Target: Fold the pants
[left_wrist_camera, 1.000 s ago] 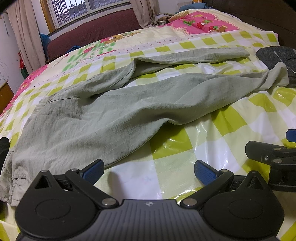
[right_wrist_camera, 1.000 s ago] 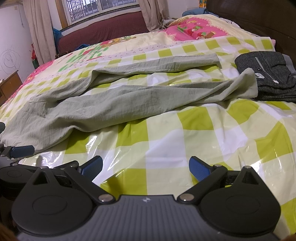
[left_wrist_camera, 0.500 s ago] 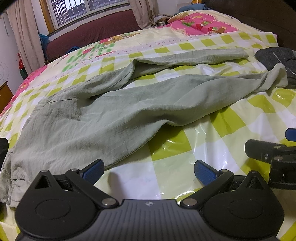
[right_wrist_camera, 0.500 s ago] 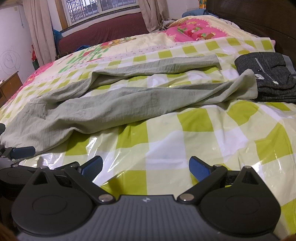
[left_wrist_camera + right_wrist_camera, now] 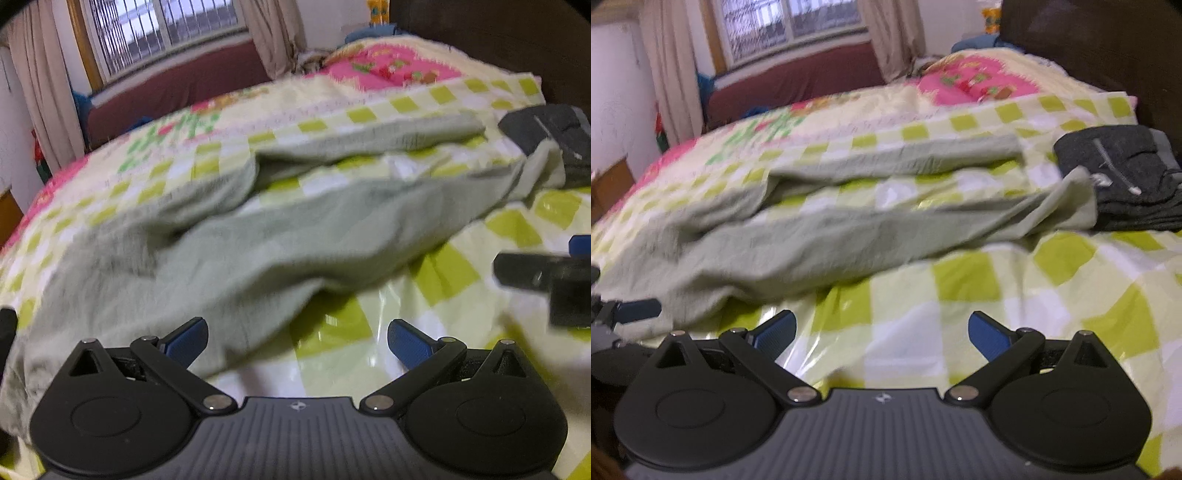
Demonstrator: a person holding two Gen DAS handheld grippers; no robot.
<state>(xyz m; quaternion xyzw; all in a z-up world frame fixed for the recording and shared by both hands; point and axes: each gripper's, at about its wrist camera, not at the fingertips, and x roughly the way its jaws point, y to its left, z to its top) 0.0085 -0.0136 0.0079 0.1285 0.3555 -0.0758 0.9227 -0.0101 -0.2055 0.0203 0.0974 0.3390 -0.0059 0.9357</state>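
Grippers side by side over near edge of bed. Left gripper (image 5: pixel 297 338) spread wide, blue pads empty, its left pad (image 5: pixel 186 338) just above the waist end of the pants (image 5: pixel 258 236). Right gripper (image 5: pixel 881 332) likewise gaping, holding nothing, over bare green-checked plastic sheet (image 5: pixel 964 280). Pale green pants lie unfolded and rumpled across the sheet, waist toward the left edge, two legs splayed toward the right edge. Near leg's cuff rests against a folded dark grey garment (image 5: pixel 1123 166). Beyond: pink floral quilt (image 5: pixel 979 79), window (image 5: pixel 790 22), curtains. Both views motion-blurred.
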